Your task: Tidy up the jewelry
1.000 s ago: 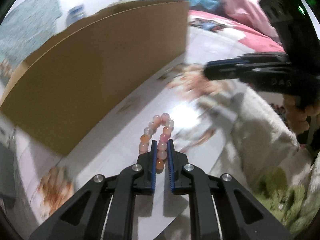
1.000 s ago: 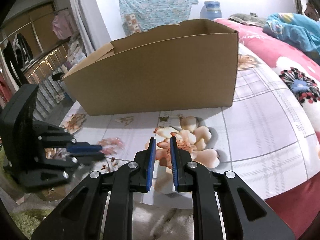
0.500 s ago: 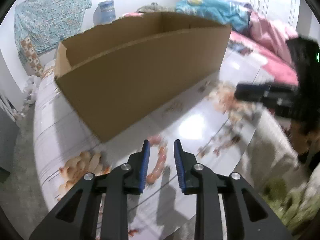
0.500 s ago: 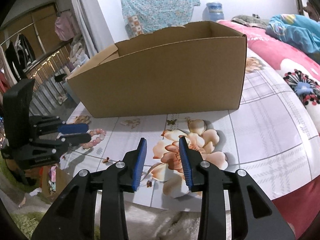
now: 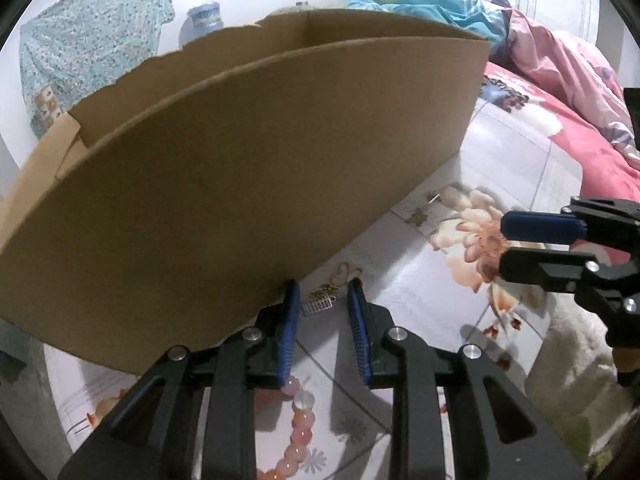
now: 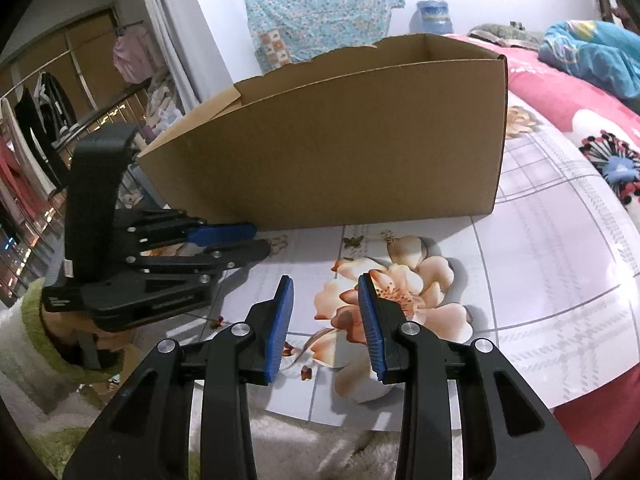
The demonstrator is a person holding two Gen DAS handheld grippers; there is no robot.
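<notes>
Cardboard box open-topped, contents hidden. Bead bracelet outside, under left gripper. Both it and right gripper spread, empty, just opened.

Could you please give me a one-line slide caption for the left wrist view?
Open left gripper facing the cardboard box, bead bracelet lying below it on the floral cloth.
</notes>
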